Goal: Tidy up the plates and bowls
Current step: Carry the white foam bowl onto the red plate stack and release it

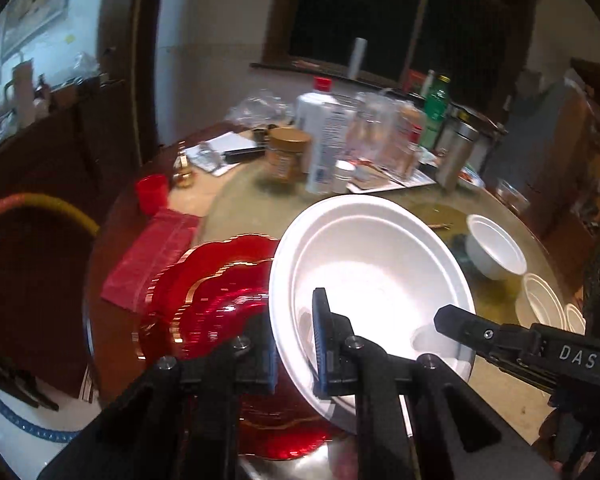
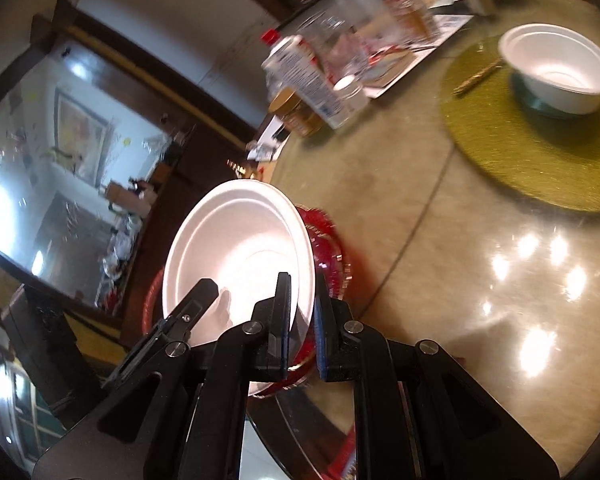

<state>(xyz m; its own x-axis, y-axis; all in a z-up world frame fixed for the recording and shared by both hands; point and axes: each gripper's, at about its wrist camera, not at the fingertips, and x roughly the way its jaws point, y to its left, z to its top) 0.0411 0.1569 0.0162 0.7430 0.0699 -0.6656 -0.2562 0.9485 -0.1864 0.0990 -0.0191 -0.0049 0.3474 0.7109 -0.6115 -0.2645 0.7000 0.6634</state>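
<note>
A white foam plate [image 1: 376, 276] is held tilted over a stack of red scalloped plates [image 1: 216, 300] at the table's near edge. My left gripper [image 1: 296, 344] is shut on the plate's left rim. My right gripper [image 2: 302, 320] is shut on the plate's [image 2: 240, 248] right rim; its finger [image 1: 472, 324] shows in the left wrist view. The red plates [image 2: 328, 252] lie just beneath. A white foam bowl [image 1: 496, 248] stands further right, on a green round mat [image 2: 540, 152] in the right wrist view, where the bowl [image 2: 560, 68] is upright. Other white bowls [image 1: 540, 300] sit nearer.
Bottles, jars and a glass [image 1: 328, 140] crowd the far side of the table. A red cup [image 1: 152, 192] and red cloth [image 1: 152, 256] lie at the left. A blue-rimmed plate [image 1: 20, 424] is at the lower left. A chair back [image 1: 40, 208] stands left.
</note>
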